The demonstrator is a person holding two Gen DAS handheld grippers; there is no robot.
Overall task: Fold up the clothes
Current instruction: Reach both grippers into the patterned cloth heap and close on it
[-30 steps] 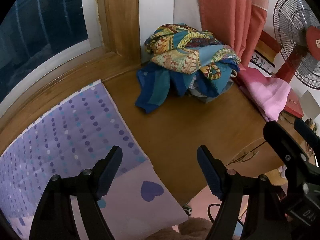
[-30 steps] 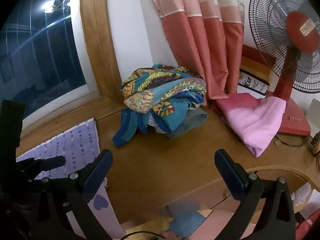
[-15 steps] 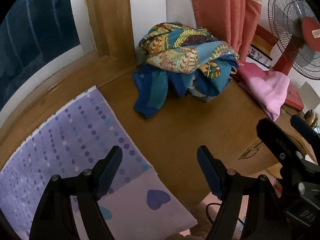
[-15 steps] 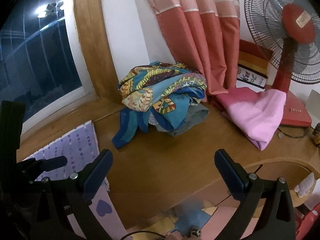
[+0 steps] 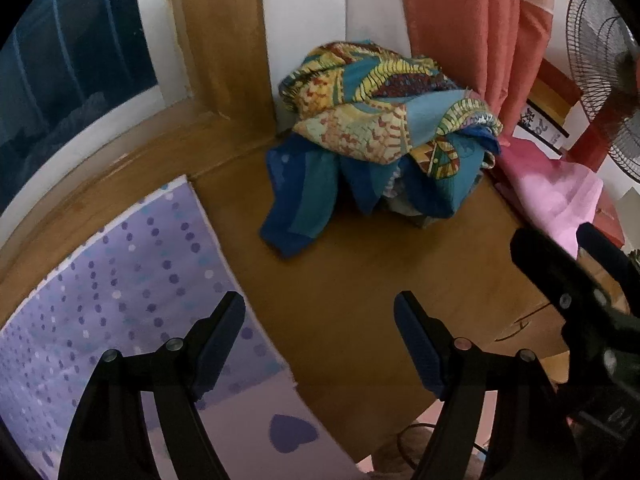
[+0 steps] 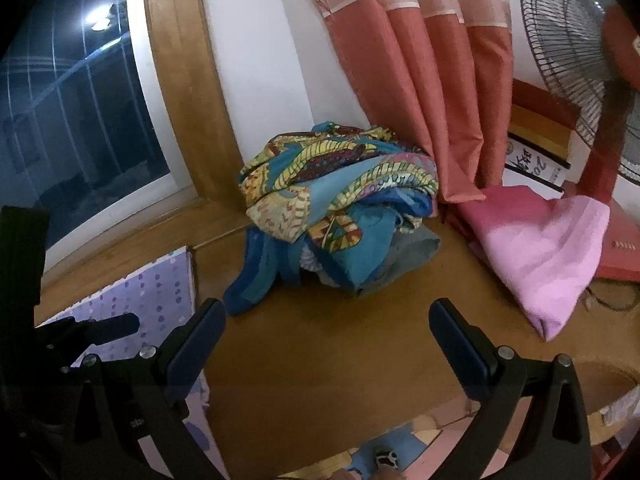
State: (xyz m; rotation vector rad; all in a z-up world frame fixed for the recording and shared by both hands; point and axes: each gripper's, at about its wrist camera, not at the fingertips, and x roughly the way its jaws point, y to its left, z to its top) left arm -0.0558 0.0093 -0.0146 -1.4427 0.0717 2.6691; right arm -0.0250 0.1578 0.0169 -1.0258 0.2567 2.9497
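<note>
Right wrist view: both grippers, left gripper [image 5: 319, 338] and right gripper [image 6: 327, 338], are held with jaws spread, empty, aimed at the crumpled clothes pile [image 6: 340, 216], likely for a first pick.

Domestic interior, most likely a bedroom or living room at night. A wooden table [image 6: 320, 360] stands against a white wall beside a dark window with a wide wooden frame [image 6: 180, 92]. A salmon-and-cream fabric curtain [image 6: 432, 80] hangs to table level. A red pedestal fan with a wire grille [image 6: 580, 52] stands at the table's right end. Household laundry lies on the table: a crumpled heap of multicoloured patterned clothes [image 6: 332, 208], a folded pink cloth [image 6: 548, 248] and a flat lilac dotted sheet [image 5: 120, 288].
</note>
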